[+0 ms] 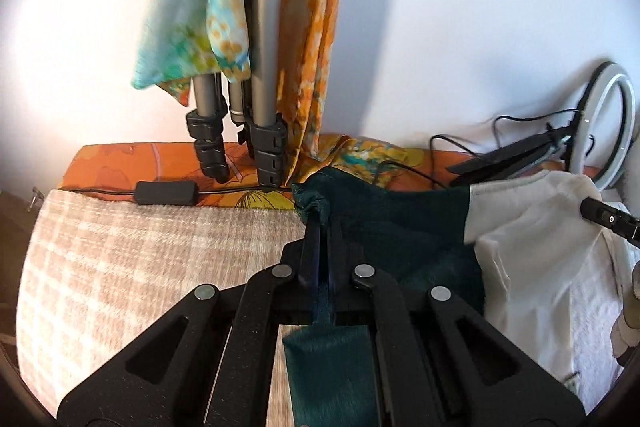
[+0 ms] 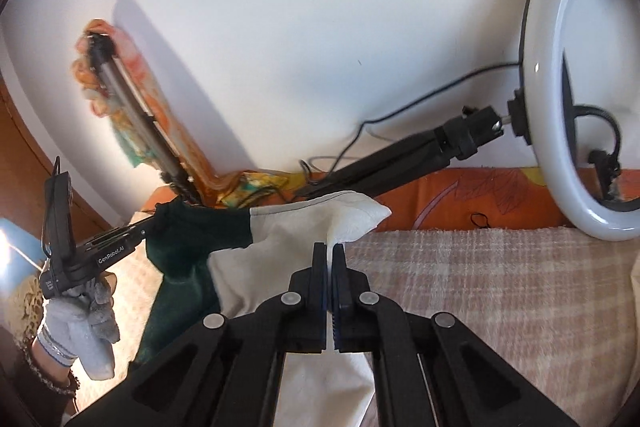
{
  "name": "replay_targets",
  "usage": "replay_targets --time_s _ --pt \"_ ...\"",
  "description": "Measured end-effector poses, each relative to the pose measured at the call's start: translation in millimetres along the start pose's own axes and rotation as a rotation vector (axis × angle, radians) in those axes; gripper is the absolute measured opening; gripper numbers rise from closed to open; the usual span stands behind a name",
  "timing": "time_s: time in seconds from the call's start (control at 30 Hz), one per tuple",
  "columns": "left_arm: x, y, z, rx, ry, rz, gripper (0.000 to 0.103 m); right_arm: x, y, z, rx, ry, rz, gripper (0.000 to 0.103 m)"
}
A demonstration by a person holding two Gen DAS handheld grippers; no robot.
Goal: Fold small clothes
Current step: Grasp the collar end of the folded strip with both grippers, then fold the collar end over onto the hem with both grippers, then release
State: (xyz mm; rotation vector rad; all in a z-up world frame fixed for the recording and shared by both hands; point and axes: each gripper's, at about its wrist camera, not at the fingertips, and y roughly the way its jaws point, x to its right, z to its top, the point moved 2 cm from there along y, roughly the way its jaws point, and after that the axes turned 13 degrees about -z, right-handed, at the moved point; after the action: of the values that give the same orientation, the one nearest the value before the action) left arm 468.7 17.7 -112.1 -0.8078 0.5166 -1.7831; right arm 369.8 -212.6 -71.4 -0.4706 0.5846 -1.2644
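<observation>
- Left gripper (image 1: 320, 227): jaws clenched on the dark green end of the garment (image 1: 400, 227), pinching a bunched corner; more green cloth hangs down between the linkage arms.
- Right gripper (image 2: 329, 255): jaws clenched on the white end of the same garment, white corner poking up past the tips.
- Garment is two-tone, green half joined to a white half (image 2: 288, 227), held stretched between the two grippers above the bed, lower part drooping.
- In the right wrist view the left gripper (image 2: 154, 225) comes in from the left, held by a gloved hand (image 2: 80, 327) with a beaded bracelet at the wrist.
- No containers in view.
- Surface: bed with a beige checked blanket (image 1: 140, 259); orange floral sheet (image 1: 120, 159) along the far edge by the wall.
- Tripod (image 1: 256, 87) stands on the sheet against the white wall, orange and turquoise scarves (image 1: 312, 27) draped over it.
- Ring light (image 2: 560, 107) on a black stand lies at the right, cable trailing along the wall; an inline switch box (image 1: 166, 193) sits on the sheet.
</observation>
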Motion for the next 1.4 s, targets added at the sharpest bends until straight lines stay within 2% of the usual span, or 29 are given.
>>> replay_targets --time_s 0.33,0.53,0.8,1.07,1.17,1.2,1.4 --pt "15.7 -80.3 -22.4 0.057 0.016 -0.014 0.000 -13.7 -78.7 -20.2 0.043 -0.049 -0.009 0.000" --pt "28.0 -120.3 -58.8 0.078 0.039 -0.011 0.000 -29.0 -119.2 -52.8 0.052 -0.098 -0.024 0.000" --pt "40.2 -162.0 -124.3 0.060 0.050 -0.006 0.000 -39.7 -153.5 -110.0 0.036 -0.155 -0.065 0.000" --pt "45.2 -179.8 -188.2 0.017 0.073 0.011 0.000 -44.4 -168.9 -173.4 0.027 -0.209 -0.111 0.000" --pt "46.5 -183.1 -205.2 -0.004 0.085 0.017 0.000 -42.1 -176.4 -192.4 0.038 -0.215 -0.133 0.000" --pt "47.5 -184.5 -210.4 -0.014 0.100 0.018 0.000 -41.7 -179.6 -197.4 0.045 -0.221 -0.140 0.003" --pt "46.6 -200.0 -234.5 -0.052 0.134 0.010 0.004 -40.2 -197.8 -221.1 0.053 -0.264 -0.127 0.004"
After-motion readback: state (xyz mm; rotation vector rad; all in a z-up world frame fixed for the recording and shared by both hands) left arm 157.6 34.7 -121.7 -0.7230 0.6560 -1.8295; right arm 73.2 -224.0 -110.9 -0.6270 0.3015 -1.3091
